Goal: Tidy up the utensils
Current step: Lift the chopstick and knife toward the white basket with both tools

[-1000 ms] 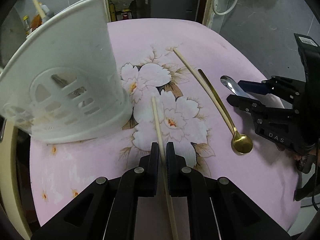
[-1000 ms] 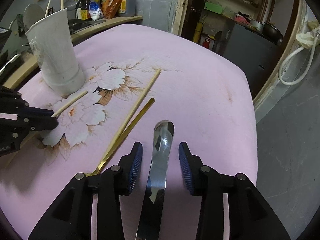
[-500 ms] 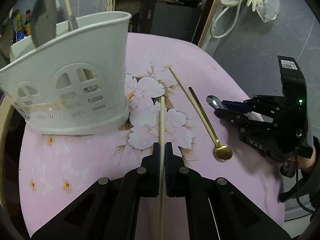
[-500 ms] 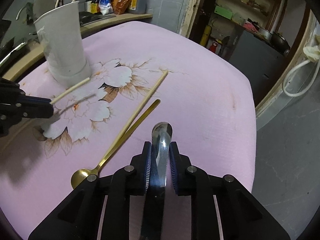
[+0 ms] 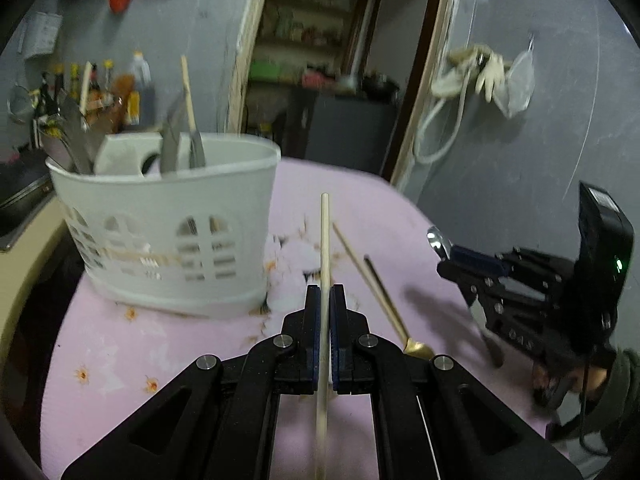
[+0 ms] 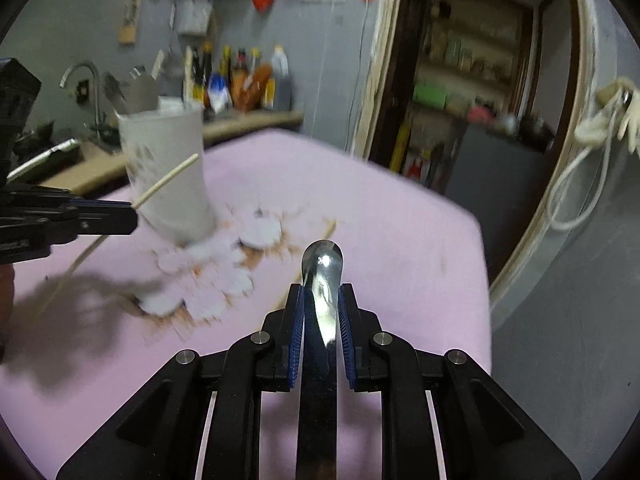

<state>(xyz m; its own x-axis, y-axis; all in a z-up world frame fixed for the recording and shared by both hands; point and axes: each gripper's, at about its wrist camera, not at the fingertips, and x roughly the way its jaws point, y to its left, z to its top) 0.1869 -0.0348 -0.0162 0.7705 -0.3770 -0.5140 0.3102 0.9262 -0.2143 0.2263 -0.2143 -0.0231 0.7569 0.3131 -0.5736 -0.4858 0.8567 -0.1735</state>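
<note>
The left gripper [image 5: 325, 292] is pressed together on a wooden chopstick [image 5: 325, 240], which is now lifted off the pink floral tabletop [image 5: 180, 340] — half a second ago its far end lay on the cloth. Its tip points toward 12 o'clock, just right of the white utensil basket [image 5: 168, 240] at 10 o'clock, which already holds several utensils. The right gripper [image 6: 320, 300], spread wide a second ago, pinches a steel spoon handle [image 6: 322, 276] and has raised it clear of the cloth. A second chopstick [image 5: 348, 246] and a gold spoon [image 5: 394, 316] lie flat on the tabletop at 1 o'clock — unmoved.
</note>
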